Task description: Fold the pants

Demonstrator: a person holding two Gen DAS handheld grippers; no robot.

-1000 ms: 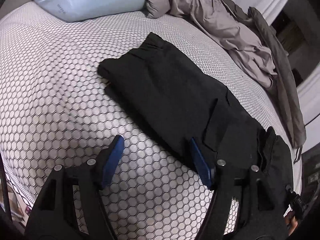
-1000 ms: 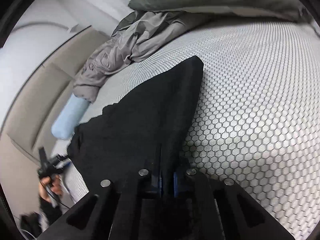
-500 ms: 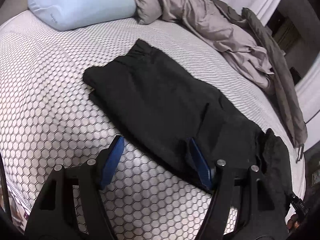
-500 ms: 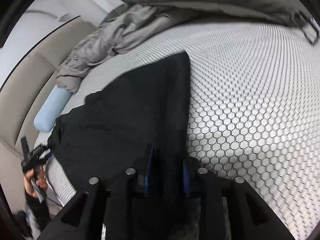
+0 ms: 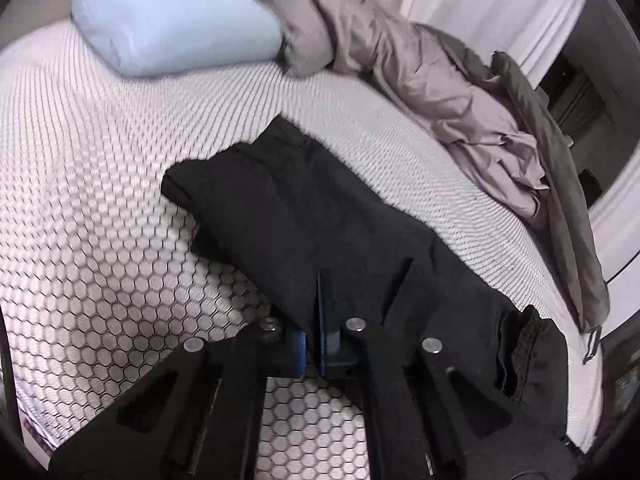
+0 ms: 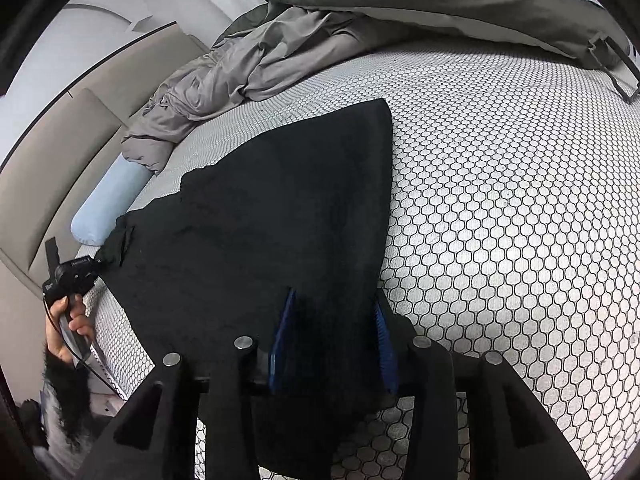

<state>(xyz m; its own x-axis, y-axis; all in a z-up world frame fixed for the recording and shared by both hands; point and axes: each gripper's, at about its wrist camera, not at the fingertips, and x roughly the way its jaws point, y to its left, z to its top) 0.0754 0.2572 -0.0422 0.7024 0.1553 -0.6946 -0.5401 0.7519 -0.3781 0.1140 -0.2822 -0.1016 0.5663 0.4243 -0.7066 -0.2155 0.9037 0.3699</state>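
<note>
A honeycomb-patterned mattress (image 5: 100, 240) carries black pants (image 5: 320, 208) mid-bed, a pillow (image 5: 172, 24) and duvet (image 5: 440, 80) along its far edge. The left gripper (image 5: 316, 300) pinches the pants' near edge. In the right view, the right gripper (image 6: 334, 320) has just been opening, fingers spread around the pants (image 6: 280, 208) near the mattress (image 6: 520, 200) edge.

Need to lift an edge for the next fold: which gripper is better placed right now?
Left. The left gripper is shut on the black pants; the right gripper's fingers have just been opening, the cloth loose between them.

Both fisheye views sit low and close over the honeycomb-patterned white mattress (image 5: 100, 240), angled down. The left looks toward the pale blue pillow (image 5: 176, 24) at 11 o'clock; the right sees it at 9 o'clock. Both share the black folded pants (image 6: 260, 220).
</note>
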